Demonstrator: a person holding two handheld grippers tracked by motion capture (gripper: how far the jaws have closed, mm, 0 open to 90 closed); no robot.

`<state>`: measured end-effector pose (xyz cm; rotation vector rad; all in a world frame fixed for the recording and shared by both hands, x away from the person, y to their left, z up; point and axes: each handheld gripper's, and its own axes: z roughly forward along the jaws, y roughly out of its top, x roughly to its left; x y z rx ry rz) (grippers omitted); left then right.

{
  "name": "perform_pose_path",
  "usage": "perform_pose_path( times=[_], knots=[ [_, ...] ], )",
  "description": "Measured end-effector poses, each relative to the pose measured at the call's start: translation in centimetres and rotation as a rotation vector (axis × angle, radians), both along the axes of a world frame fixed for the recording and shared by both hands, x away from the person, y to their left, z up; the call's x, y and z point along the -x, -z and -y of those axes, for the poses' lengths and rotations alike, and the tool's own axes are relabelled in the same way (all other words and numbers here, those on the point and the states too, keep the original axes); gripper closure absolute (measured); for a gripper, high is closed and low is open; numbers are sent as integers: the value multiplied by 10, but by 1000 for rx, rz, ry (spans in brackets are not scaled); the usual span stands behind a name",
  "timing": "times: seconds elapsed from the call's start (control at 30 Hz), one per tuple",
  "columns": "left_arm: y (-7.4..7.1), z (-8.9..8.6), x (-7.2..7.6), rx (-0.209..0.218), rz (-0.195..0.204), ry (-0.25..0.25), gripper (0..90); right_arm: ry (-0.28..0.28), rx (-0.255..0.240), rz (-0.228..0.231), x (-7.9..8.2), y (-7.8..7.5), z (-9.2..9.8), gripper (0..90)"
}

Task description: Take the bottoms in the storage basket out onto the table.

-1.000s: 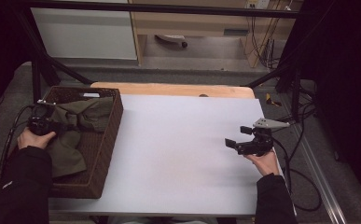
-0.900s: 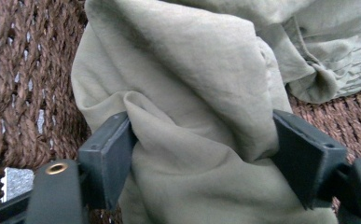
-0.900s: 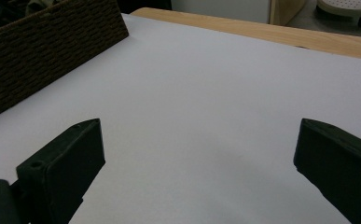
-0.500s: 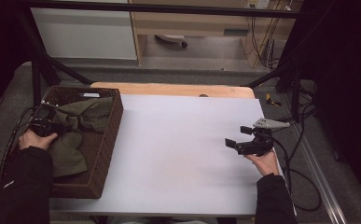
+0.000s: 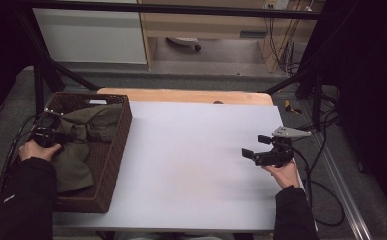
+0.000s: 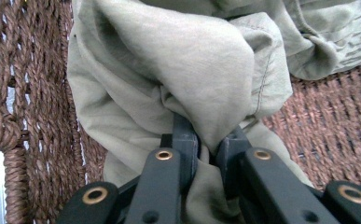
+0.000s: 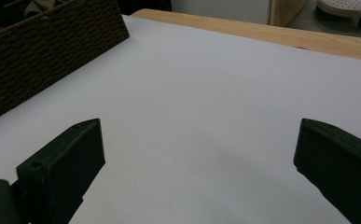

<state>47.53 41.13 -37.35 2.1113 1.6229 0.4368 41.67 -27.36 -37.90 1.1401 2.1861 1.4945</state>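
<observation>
An olive-green garment [image 5: 83, 140] lies bunched in a brown wicker basket [image 5: 117, 150] at the table's left. My left gripper [image 5: 63, 136] sits inside the basket, shut on a fold of the garment [image 6: 187, 79]; in the left gripper view the cloth is pinched between the two black jaws. The left gripper's own midpoint [image 6: 207, 149] is buried in fabric. My right gripper [image 5: 255, 146] hovers over the white table at the right, open, with nothing between its jaws [image 7: 197, 154].
The white tabletop [image 5: 196, 150] spreads between the basket and the right hand. The basket's woven wall [image 7: 43, 51] stands at the far left of the right gripper view. A wooden edge [image 5: 181, 95] runs along the table's back. Cables trail at the right.
The left gripper has moved slightly within the basket, pulling the garment fold toward the basket's left side. The right gripper has stayed in place, open.
</observation>
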Motion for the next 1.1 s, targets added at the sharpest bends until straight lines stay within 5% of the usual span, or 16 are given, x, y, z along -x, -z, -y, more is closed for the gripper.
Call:
perform_pose_path(
  times=[0.3,0.63,0.73,0.8,0.9,1.1],
  knots=[
    [-14,-3,12,57,106,-3,836,-2,3,-1,0,0,-1,25],
    [-5,1,7,81,67,44,803,-6,7,-7,0,1,-2,26],
    [-1,0,1,114,55,23,630,-5,7,-9,0,1,-2,26],
    [2,1,-4,137,44,20,416,-4,5,-3,0,1,-2,26],
    [6,4,-9,110,31,23,274,-4,3,0,0,0,-1,26],
    [17,9,-17,43,-14,-4,177,-6,5,-2,0,1,-2,25]
  ],
)
